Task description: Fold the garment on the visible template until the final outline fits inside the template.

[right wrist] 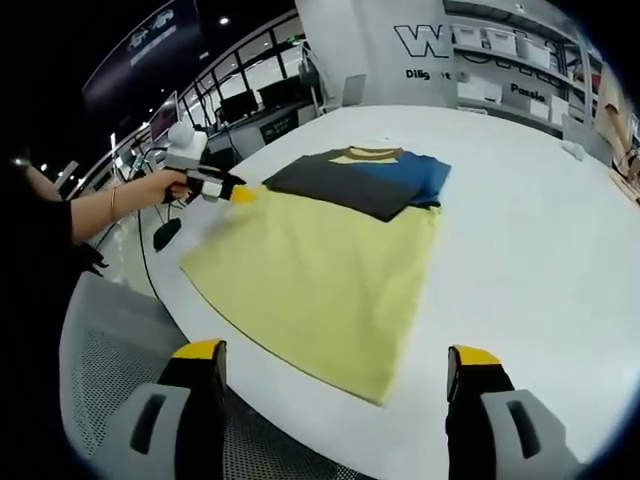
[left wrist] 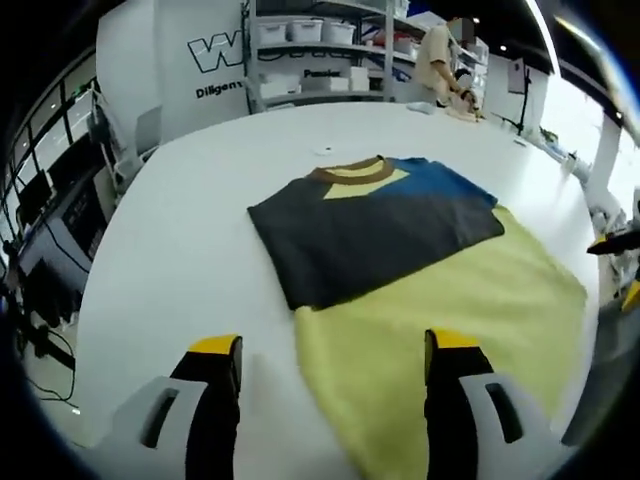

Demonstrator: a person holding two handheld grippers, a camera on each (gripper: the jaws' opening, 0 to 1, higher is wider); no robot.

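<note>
Garment (left wrist: 400, 260) on the white table (left wrist: 200, 220): a T-shirt lying flat, its lower body pale yellow, its upper part covered by dark grey cloth folded across the chest, with a patch of blue showing at one shoulder and a brown ribbed collar (left wrist: 352, 172) at the top. No template outline can be made out under or around it; the tabletop looks plain white. In the left gripper view the yellow hem runs down between the jaws and its lower edge is cut off by the right-hand jaw. The fabric looks soft and matte, with a few shallow wrinkles.

The left gripper (left wrist: 335, 350) hovers with its yellow-tipped black jaws spread wide, grasping nothing. The right gripper (right wrist: 335, 360) likewise stands with jaws parted and bare, just short of the hem. In the right gripper view the other gripper (right wrist: 225, 190), held by a person's hand (right wrist: 165, 185), sits beside the shirt's folded edge. Shelves with white bins (left wrist: 320, 50) stand blurred beyond the table.
</note>
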